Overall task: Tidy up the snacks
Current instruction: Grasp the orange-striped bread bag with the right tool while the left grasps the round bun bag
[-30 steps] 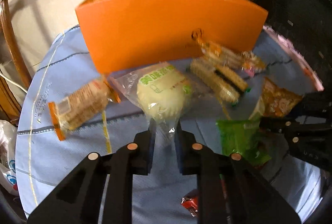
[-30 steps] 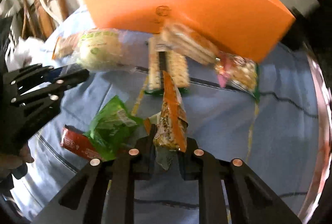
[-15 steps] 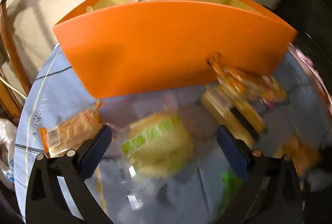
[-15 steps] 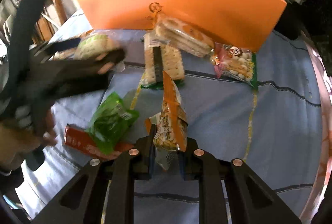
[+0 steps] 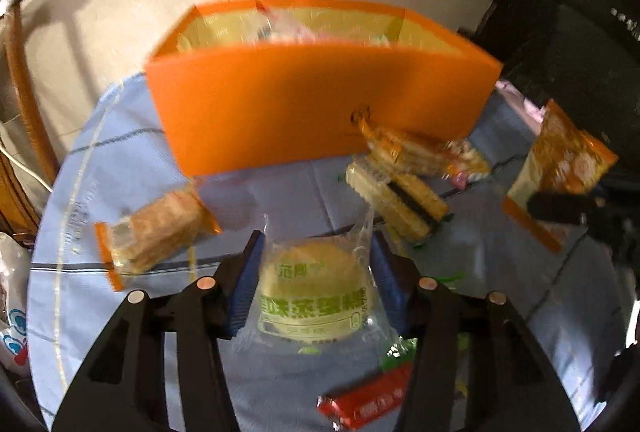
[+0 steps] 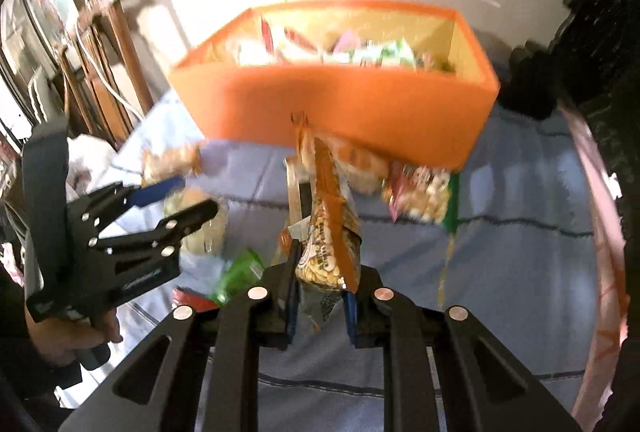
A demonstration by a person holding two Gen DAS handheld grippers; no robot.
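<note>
While the round cake in its clear wrapper (image 5: 316, 296) is sitting low in the centre of the left view, the left tongs (image 5: 316, 284) are standing apart on either side of it, blue pads flanking the wrapper; whether they are touching it I cannot tell. Over in the right view, the right tongs (image 6: 320, 296) are clamping an orange peanut packet (image 6: 328, 232) and holding it upright. Above both, the orange box (image 5: 320, 100) is standing at the upper centre, already holding snacks. Cracker packs (image 5: 400, 192) are lying on the blue-clothed desk (image 5: 120, 160) beside it.
</note>
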